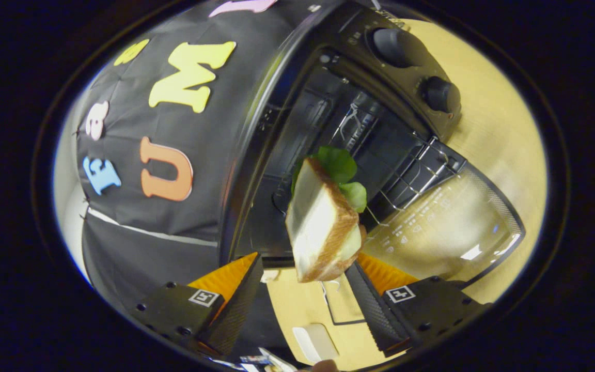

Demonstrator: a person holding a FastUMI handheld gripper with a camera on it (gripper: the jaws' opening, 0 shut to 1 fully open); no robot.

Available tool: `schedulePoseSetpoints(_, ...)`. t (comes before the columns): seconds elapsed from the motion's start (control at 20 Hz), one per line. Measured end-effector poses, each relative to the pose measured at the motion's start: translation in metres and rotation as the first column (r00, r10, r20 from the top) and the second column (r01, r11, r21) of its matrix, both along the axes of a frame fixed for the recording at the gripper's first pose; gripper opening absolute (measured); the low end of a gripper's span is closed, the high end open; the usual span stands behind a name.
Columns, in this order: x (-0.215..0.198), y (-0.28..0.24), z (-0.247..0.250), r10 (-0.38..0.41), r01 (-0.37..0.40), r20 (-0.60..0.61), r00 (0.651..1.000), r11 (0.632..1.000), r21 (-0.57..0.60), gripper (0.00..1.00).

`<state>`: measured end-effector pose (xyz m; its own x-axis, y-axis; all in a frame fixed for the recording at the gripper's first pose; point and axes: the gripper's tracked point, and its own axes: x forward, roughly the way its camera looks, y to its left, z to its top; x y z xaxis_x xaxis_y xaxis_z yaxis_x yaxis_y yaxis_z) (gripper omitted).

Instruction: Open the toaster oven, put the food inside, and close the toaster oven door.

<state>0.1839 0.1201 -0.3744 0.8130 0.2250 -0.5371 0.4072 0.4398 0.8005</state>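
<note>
Jaws stood apart, gripper [297,289] tilted; the sandwich [323,227] touched the right finger [375,305] at most, with a clear gap to the left finger [235,294], so a firm two-sided grip couldn't be confirmed. Sandwich hung just ahead of the fingers, at the mouth of the open toaster oven [359,129]; wire rack [416,165] and dropped glass door [457,227] lay at 2 o'clock from it. Risk: loose hold, tilted carry, so it could slip onto the tabletop [488,119], or lettuce [339,165] could snag the rack.

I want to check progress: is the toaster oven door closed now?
No, the toaster oven door hangs open, showing the wire rack, and the sandwich sits between the gripper fingers.
</note>
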Motion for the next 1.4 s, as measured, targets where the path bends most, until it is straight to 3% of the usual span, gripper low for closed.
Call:
schedulePoseSetpoints(0.2,-0.027,0.013,-0.016,0.118,-0.134,-0.147,0.982,0.986,-0.103,1.00)
schedulePoseSetpoints(0.4,-0.049,0.019,-0.002,0.200,-0.228,-0.156,0.967,0.954,-0.195,1.00)
schedulePoseSetpoints(0.5,-0.066,0.022,0.002,0.271,-0.306,-0.155,0.950,0.903,-0.302,1.00)
schedulePoseSetpoints(0.7,-0.116,0.026,-0.011,0.387,-0.444,-0.222,0.895,0.721,-0.531,1.00)
schedulePoseSetpoints(0.8,-0.137,0.022,-0.027,0.378,-0.463,-0.269,0.886,0.667,-0.585,1.00)
schedulePoseSetpoints(1.0,-0.159,0.013,-0.068,0.349,-0.504,-0.364,0.863,0.615,-0.607,1.00)
schedulePoseSetpoints(1.2,-0.145,-0.004,-0.096,0.269,-0.478,-0.407,0.873,0.635,-0.607,1.00)
schedulePoseSetpoints(1.4,-0.125,-0.018,-0.105,0.220,-0.440,-0.394,0.892,0.622,-0.648,1.00)
